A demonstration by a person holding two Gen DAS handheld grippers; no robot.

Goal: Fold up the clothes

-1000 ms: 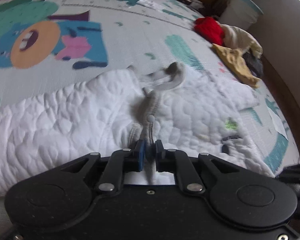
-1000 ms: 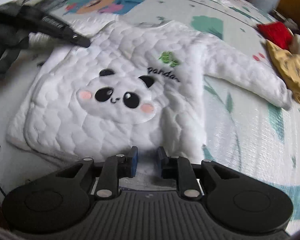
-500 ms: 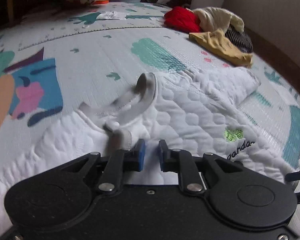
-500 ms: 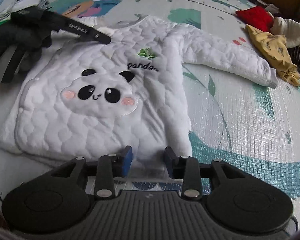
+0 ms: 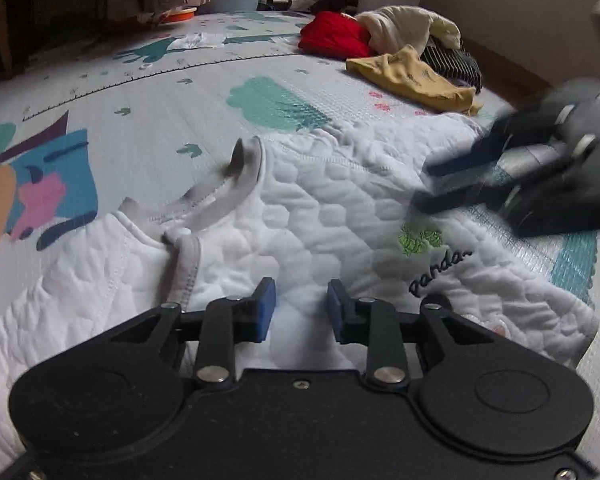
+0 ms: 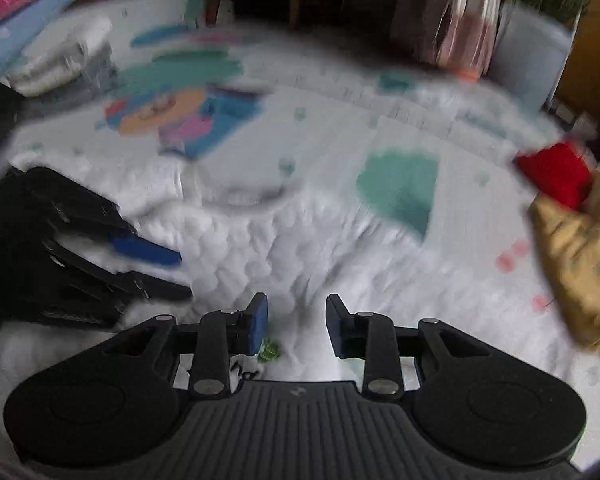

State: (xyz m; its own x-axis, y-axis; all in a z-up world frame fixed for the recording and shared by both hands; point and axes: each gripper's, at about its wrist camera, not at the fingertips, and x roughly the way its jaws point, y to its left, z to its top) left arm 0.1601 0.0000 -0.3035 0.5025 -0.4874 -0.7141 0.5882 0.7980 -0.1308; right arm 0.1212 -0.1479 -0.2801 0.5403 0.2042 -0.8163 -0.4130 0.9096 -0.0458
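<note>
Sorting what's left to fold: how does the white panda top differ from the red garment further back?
The white panda top lies spread on the mat in front of both grippers; the red garment sits bunched in a pile near the wall. The top is quilted, with a grey neckline and green embroidery; the red one looks plain. Both lie on the play mat.

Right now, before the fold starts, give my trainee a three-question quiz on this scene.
1. True or false: the left gripper is clamped on the grey collar of the white top.
2. What lies nearest the red garment: A) a yellow garment, B) a shoe, C) a book?
3. Fill in: the word stitched under the green leaf patch begins "pand" and so names a ____.

Key
1. False: its jaws are opening, with only quilted cloth below them.
2. A
3. panda
</note>
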